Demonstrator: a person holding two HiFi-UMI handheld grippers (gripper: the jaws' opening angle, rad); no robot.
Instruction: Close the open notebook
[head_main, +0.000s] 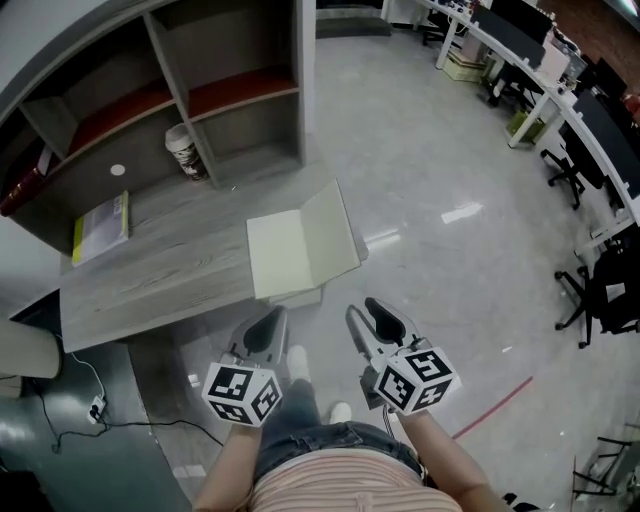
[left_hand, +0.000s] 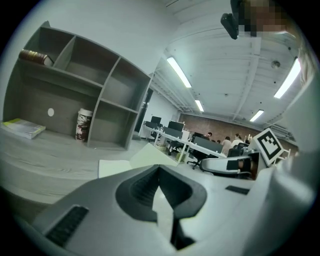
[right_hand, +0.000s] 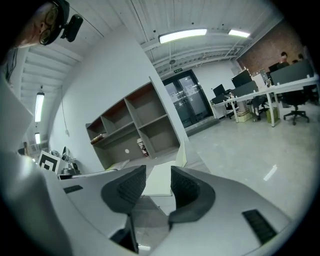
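Note:
The open notebook (head_main: 295, 255) lies at the right end of the grey desk (head_main: 160, 280). Its left page rests flat and its right side stands tilted up, hanging over the desk's edge. Both grippers hover short of the desk, near my body, touching nothing. My left gripper (head_main: 268, 322) is below the notebook's left page with its fingertips together; in the left gripper view (left_hand: 159, 172) the notebook (left_hand: 120, 167) shows just beyond them. My right gripper (head_main: 364, 310) stands open and empty below the raised side; between its jaws (right_hand: 158, 172) the notebook (right_hand: 159, 182) appears farther off.
A shelf unit (head_main: 230, 90) backs the desk, with a printed cup (head_main: 186, 152) in one bay. A yellow-green book (head_main: 100, 228) lies at the desk's left. Cables (head_main: 95, 410) trail on the floor at left. Office desks and chairs (head_main: 570, 170) line the right side.

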